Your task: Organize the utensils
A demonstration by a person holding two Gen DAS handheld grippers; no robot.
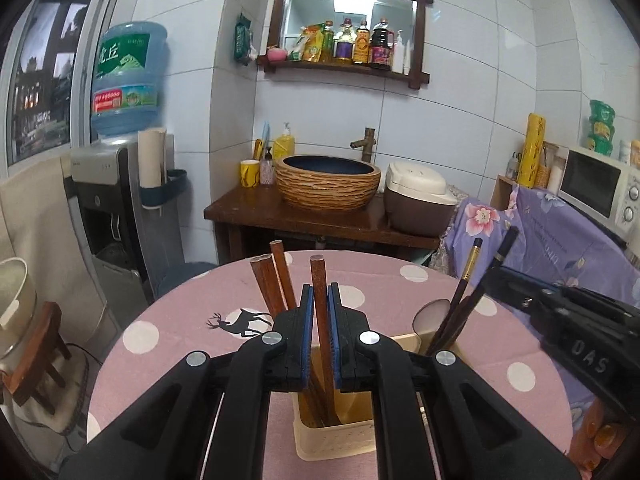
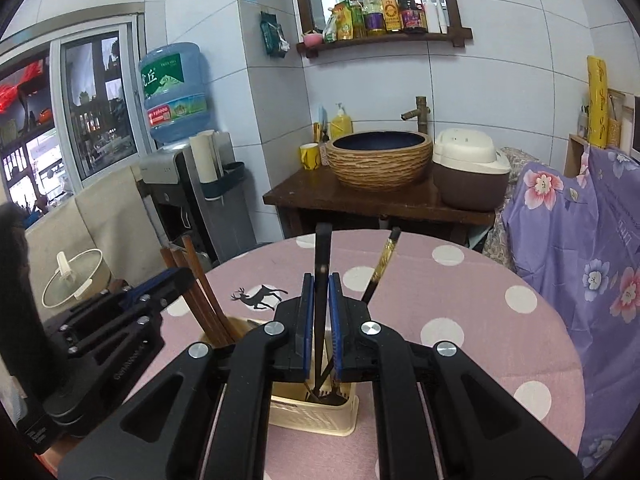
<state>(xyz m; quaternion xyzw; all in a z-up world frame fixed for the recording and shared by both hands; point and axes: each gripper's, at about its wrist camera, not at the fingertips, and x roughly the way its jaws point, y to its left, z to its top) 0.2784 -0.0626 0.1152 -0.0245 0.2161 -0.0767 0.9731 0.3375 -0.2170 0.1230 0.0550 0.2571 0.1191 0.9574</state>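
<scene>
My left gripper has its jaws clamped on a reddish-brown wooden chopstick; my right gripper grips a black chopstick. Both tips sit inside the cream plastic utensil holder on the pink polka-dot counter.

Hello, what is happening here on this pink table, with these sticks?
A person is sorting chopsticks into a beige plastic utensil holder on the pink polka-dot table. The left tongs grip a brown wooden chopstick over one compartment. The right tongs grip a black chopstick over the other one, where dark utensils already stand.
</scene>
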